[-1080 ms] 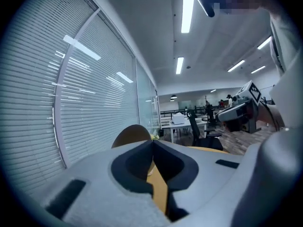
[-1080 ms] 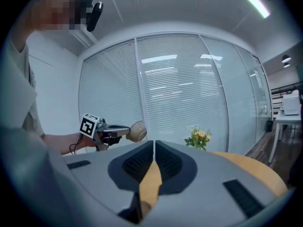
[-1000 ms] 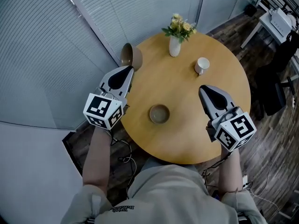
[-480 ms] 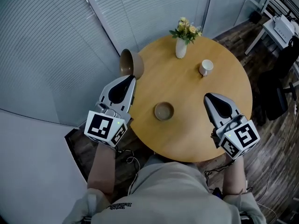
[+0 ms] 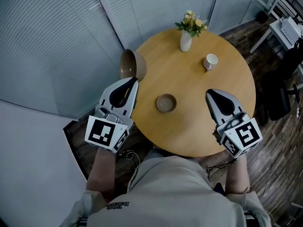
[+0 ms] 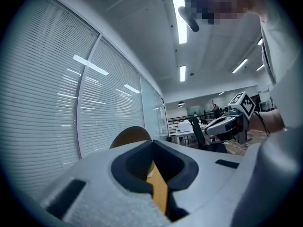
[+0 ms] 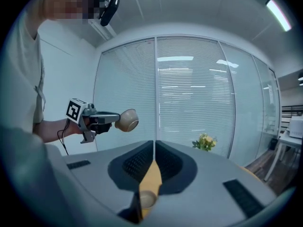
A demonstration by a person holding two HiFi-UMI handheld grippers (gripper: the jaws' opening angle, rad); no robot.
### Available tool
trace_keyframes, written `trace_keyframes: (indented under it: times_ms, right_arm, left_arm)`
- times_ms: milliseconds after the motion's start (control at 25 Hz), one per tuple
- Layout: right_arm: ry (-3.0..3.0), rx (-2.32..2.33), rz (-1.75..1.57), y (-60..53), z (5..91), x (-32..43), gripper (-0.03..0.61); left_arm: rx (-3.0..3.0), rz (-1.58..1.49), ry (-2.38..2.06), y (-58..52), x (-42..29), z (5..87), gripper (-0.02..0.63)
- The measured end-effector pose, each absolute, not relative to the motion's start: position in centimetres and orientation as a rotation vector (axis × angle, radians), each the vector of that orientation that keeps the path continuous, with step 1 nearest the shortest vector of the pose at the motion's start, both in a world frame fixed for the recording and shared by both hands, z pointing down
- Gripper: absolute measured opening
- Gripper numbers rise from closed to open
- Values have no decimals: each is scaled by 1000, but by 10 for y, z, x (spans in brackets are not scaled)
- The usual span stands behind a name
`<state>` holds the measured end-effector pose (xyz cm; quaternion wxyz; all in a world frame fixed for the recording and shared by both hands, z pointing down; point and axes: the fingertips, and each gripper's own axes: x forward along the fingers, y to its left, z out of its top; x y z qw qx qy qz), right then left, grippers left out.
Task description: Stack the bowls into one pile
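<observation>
1. While the left gripper (image 5: 132, 81) stays out of it, clamped on the rim of the held bowl (image 5: 131, 64), that bowl hangs tipped on its side over the left edge of the table (image 5: 189, 134).
2. The second bowl (image 5: 166, 103) sits upright near the table's middle, right of the held one and closer to the person.
3. It lies roughly between the two grippers. The right gripper (image 5: 210, 93) has its jaws pressed together on nothing.
4. I'd judge the carry goes rightward, and the held bowl must turn mouth-up before nesting.

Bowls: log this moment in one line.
left gripper: shut on tilted bowl, in air at table edge | right gripper: shut, empty | second bowl: upright, mid-table | stack: not yet made
</observation>
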<state>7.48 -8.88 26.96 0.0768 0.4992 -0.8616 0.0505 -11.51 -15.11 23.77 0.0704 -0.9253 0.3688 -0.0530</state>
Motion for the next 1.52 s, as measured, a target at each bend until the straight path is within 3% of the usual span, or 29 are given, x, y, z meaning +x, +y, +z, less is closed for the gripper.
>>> trace_keyframes:
  times_ms: [760, 1520]
  right_arm:
    - [-2552, 1473, 220, -78, 297, 73, 34]
    - [-2474, 1511, 411, -71, 358, 89, 34]
  left_arm:
    - [-2771, -562, 891, -117, -72, 315, 23]
    - [-2871, -882, 773, -114, -43, 453, 23]
